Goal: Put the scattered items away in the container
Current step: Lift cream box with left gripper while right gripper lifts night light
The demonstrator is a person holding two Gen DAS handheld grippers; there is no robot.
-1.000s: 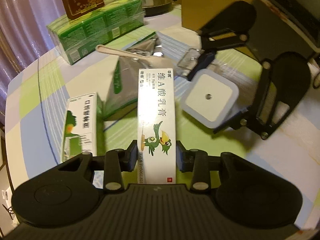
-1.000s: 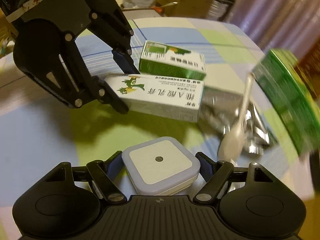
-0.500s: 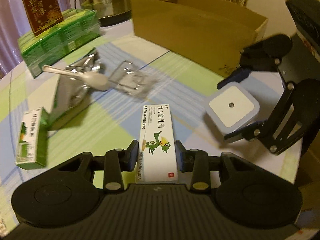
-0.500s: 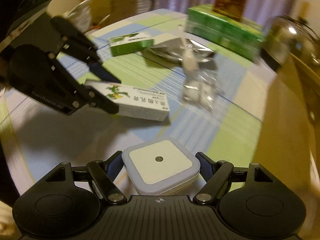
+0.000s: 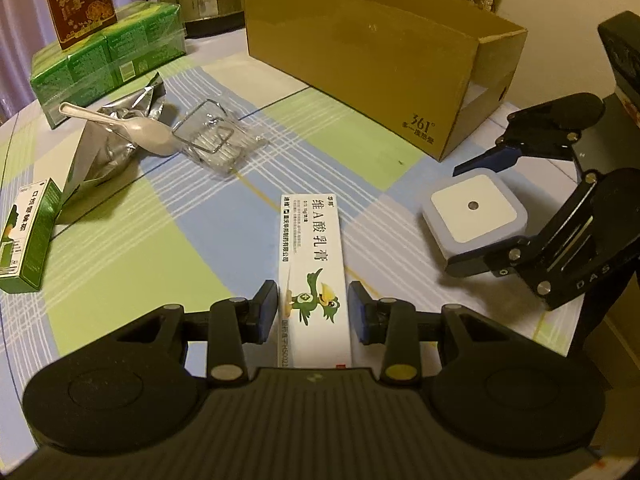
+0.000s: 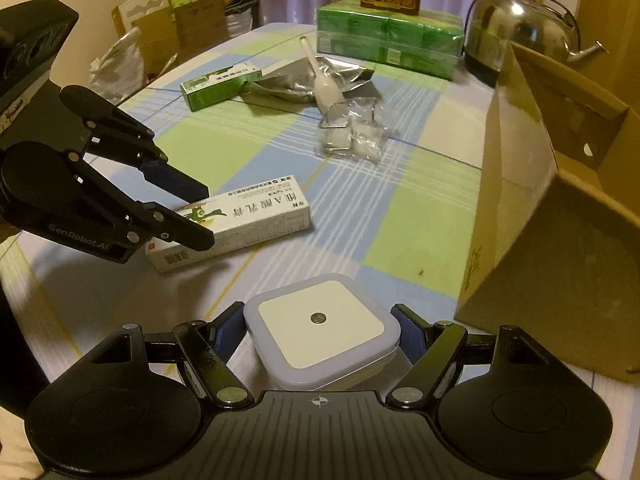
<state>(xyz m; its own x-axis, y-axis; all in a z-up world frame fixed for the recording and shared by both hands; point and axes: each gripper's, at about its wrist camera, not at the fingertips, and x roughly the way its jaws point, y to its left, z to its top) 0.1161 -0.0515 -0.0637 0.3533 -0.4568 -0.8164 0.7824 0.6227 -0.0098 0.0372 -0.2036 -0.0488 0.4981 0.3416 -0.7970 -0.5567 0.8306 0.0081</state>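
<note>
My left gripper (image 5: 313, 308) is shut on a long white ointment box (image 5: 314, 248) with a green bird on it, held near its end. From the right wrist view, the left gripper (image 6: 202, 216) holds that ointment box (image 6: 240, 216) just over the table. My right gripper (image 6: 320, 328) is shut on a square white night light (image 6: 320, 320), and the left wrist view shows the right gripper (image 5: 456, 220) with the night light (image 5: 474, 208). An open cardboard box (image 5: 360, 60) stands beyond both grippers, with its side wall (image 6: 516, 168) to my right.
Behind on the checked tablecloth lie a small green carton (image 5: 24, 236), a foil pouch (image 5: 108, 148), a white spoon (image 5: 132, 128) and a clear plastic packet (image 5: 216, 140). A green tissue pack (image 5: 108, 56) with a dark red box (image 5: 76, 0) and a kettle (image 6: 516, 28) stand at the back.
Both grippers have lifted their items away from the scattered pile and swung towards the cardboard box, which now looms closer. Neither grip has changed.
</note>
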